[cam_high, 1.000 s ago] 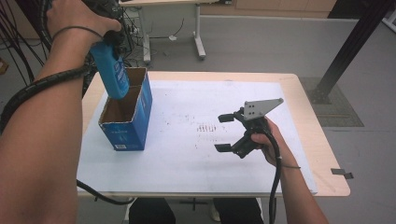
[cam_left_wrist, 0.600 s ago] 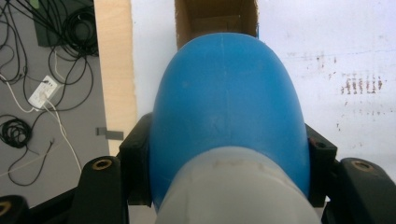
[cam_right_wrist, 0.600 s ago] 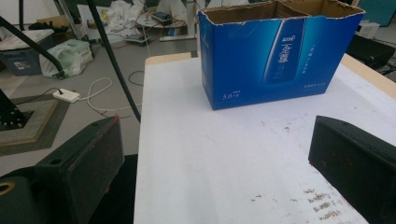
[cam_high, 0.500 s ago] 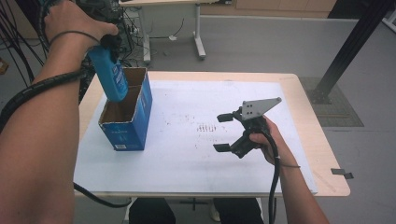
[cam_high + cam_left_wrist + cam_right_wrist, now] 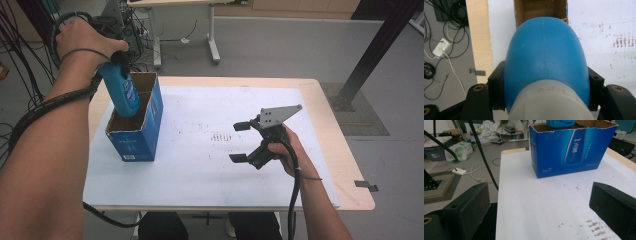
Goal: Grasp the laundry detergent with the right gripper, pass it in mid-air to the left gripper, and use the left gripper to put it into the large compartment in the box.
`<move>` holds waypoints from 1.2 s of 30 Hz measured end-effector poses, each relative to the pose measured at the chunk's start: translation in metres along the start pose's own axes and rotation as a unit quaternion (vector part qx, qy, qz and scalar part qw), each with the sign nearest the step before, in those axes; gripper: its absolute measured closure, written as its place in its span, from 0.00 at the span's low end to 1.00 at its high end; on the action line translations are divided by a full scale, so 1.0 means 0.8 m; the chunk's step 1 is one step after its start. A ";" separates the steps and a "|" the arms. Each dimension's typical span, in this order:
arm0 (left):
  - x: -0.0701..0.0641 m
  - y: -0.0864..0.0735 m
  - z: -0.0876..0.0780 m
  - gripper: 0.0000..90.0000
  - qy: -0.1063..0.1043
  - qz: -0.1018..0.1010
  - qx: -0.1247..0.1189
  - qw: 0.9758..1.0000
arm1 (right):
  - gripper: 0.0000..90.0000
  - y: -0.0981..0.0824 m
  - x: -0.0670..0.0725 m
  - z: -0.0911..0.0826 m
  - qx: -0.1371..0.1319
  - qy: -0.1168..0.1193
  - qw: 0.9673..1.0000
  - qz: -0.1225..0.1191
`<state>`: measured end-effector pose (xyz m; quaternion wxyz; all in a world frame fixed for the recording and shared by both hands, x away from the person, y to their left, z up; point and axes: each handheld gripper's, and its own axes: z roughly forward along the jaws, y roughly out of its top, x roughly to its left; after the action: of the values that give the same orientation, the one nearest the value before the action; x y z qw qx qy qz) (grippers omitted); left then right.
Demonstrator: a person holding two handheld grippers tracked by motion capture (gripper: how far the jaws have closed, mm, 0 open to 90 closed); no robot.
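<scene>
A blue plastic bottle [image 5: 123, 93] with a pale cap end hangs base-down over an open blue cardboard box [image 5: 136, 136] at the table's left, its lower end inside the box opening. My left gripper [image 5: 118, 62] is shut on the bottle's upper part. In the left gripper view both black jaws press the sides of the bottle [image 5: 545, 57], with the box [image 5: 540, 10] beyond it. My right gripper [image 5: 241, 142] rests to the right on the white sheet, open and holding nothing. In the right gripper view it faces the box [image 5: 571, 150], where the bottle [image 5: 560, 123] shows at the rim.
A white sheet [image 5: 200, 175] covers most of the wooden table [image 5: 345, 165]. Dark smudges [image 5: 222, 136] mark the sheet's middle. Cables trail from both grippers. Beyond the far edge stand desk legs [image 5: 214, 45], and a black post [image 5: 372, 55] rises at the right.
My left hand has come down, so the blue bottle sits lower in the box opening. The right gripper has stayed where it was.
</scene>
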<state>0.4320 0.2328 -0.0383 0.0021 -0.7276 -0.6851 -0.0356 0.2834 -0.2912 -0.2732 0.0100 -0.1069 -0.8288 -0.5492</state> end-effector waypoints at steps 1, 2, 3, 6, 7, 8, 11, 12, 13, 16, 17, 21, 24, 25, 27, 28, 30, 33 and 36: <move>0.001 0.000 0.004 0.42 -0.001 -0.001 0.002 1.000 | 0.04 0.000 0.000 0.000 0.000 0.000 1.000 0.000; 0.001 0.000 0.007 0.42 0.000 0.000 0.003 1.000 | 0.04 -0.001 -0.001 0.000 -0.001 0.001 1.000 0.000; 0.001 0.000 0.010 0.42 0.001 -0.001 0.003 1.000 | 0.04 -0.001 -0.001 0.000 -0.001 0.002 1.000 0.001; 0.003 0.000 0.020 0.42 -0.002 -0.001 0.007 1.000 | 0.04 -0.002 -0.001 0.001 -0.001 0.002 1.000 0.001; 0.004 -0.001 0.024 0.42 -0.004 -0.003 0.006 1.000 | 0.04 -0.002 0.000 0.001 0.000 0.001 1.000 0.001; 0.005 -0.001 0.025 0.42 -0.004 -0.003 0.007 1.000 | 0.04 -0.002 -0.001 0.001 0.000 0.002 1.000 0.002; 0.006 0.000 0.035 0.42 -0.007 0.001 0.011 1.000 | 0.04 -0.003 0.000 0.001 0.001 0.001 1.000 0.002; 0.006 0.000 0.037 0.42 -0.007 0.001 0.012 1.000 | 0.04 -0.003 -0.001 0.001 0.001 0.000 1.000 0.003; 0.005 -0.001 0.039 0.42 -0.007 0.001 0.011 1.000 | 0.04 -0.003 0.000 0.001 0.001 0.000 1.000 0.003; 0.002 -0.002 0.048 0.42 -0.005 0.005 0.011 1.000 | 0.04 -0.003 0.000 0.001 0.000 0.001 1.000 0.003; 0.001 -0.001 0.053 0.42 -0.004 0.007 0.013 1.000 | 0.04 -0.004 0.000 0.001 0.000 0.001 1.000 0.003; -0.001 -0.003 0.066 0.42 -0.005 0.011 0.014 1.000 | 0.04 -0.004 0.000 0.002 0.002 0.002 1.000 0.004; -0.003 -0.004 0.072 0.42 -0.006 0.013 0.013 1.000 | 0.04 -0.004 0.000 0.002 0.002 0.001 1.000 0.005; -0.005 -0.004 0.075 0.42 -0.004 0.013 0.013 1.000 | 0.04 -0.004 0.000 0.002 0.002 0.001 1.000 0.005; -0.008 -0.005 0.080 0.42 0.000 0.018 0.012 1.000 | 0.04 -0.005 0.000 0.001 0.002 0.000 1.000 0.005; -0.010 -0.006 0.082 0.42 0.002 0.019 0.011 1.000 | 0.04 -0.005 0.000 0.001 0.001 0.001 1.000 0.005; -0.014 -0.008 0.087 0.42 0.008 0.022 0.010 1.000 | 0.04 -0.005 0.001 0.001 -0.001 0.000 1.000 0.004; -0.016 -0.012 0.093 0.42 0.009 0.021 0.004 1.000 | 0.04 -0.004 0.001 0.001 0.001 -0.001 1.000 0.004; -0.016 -0.013 0.099 0.42 0.008 0.021 0.004 1.000 | 0.04 -0.003 0.002 0.001 0.003 0.000 1.000 0.004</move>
<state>0.4244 0.2250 -0.1184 0.0111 -0.7418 -0.6694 -0.0384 0.2816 -0.2910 -0.2759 0.0122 -0.1099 -0.8298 -0.5469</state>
